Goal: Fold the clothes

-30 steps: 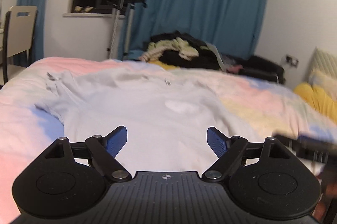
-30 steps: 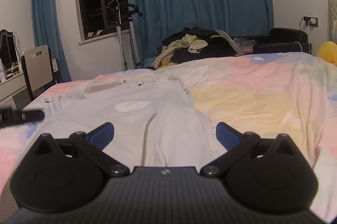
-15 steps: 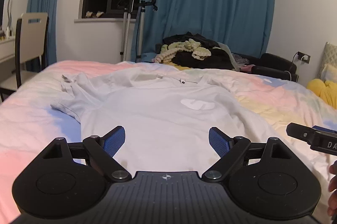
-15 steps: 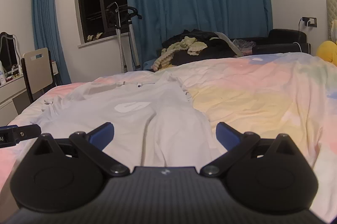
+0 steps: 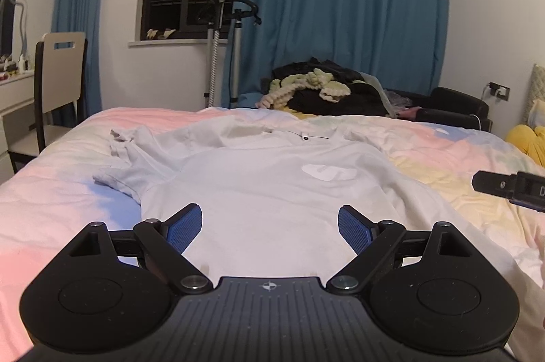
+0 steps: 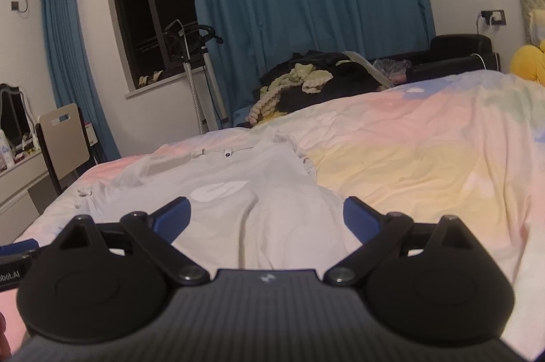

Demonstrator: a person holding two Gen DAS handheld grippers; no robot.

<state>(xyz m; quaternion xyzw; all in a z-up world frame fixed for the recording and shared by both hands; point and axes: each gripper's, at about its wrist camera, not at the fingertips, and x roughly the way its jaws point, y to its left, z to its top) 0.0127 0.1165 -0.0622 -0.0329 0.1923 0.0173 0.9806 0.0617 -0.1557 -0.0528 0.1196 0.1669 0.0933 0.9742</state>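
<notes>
One wide bed with a pastel pink, yellow and blue cover fills both views. Spread flat across it lies a white T-shirt, collar toward the far edge, a pale logo on its chest, one sleeve rumpled at the left. The left claw hovers over the shirt's lower hem, released, jaws wide apart and empty. The right claw hangs over the shirt's right side, likewise spread wide and gripping nothing.
</notes>
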